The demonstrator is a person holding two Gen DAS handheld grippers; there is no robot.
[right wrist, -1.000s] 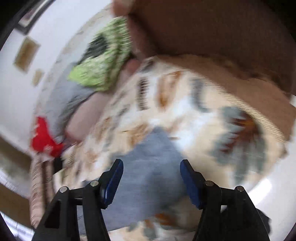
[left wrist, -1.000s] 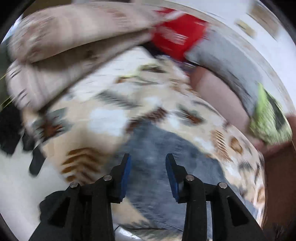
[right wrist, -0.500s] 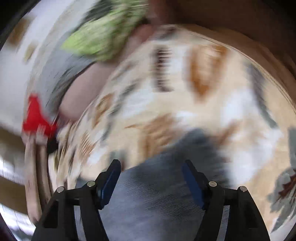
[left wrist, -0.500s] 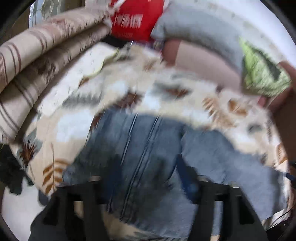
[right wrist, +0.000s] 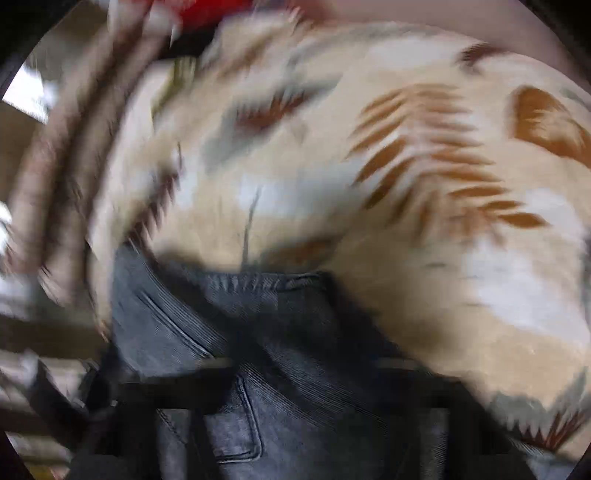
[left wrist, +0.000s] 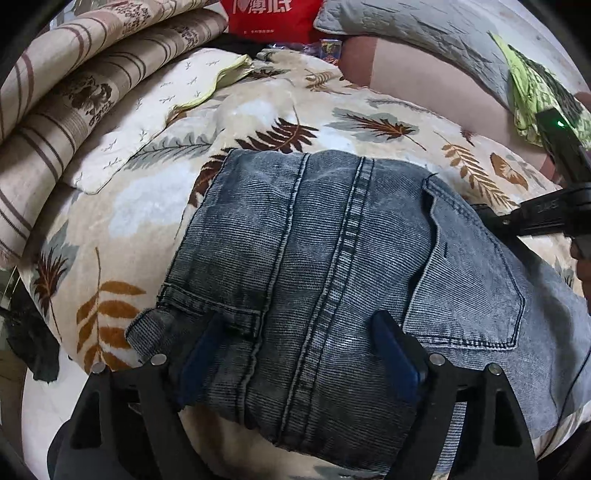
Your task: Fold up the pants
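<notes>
Below, ribbed grey denim pants (left wrist: 332, 258) lie folded under the spread-fingered left gripper (left wrist: 295, 354); right gripper's (right wrist: 295, 373) state unclear.

red bag (left wrist: 271, 16), far edge of the left wrist view: large white Chinese characters, cut off by the frame; the last two look like 薄底, the rest not legible
small white line under those characters: too small to read
right gripper (left wrist: 554, 214), right edge of the left wrist view: faint pale lettering on the black body, not legible
right wrist view: blurred, no text readable
</notes>
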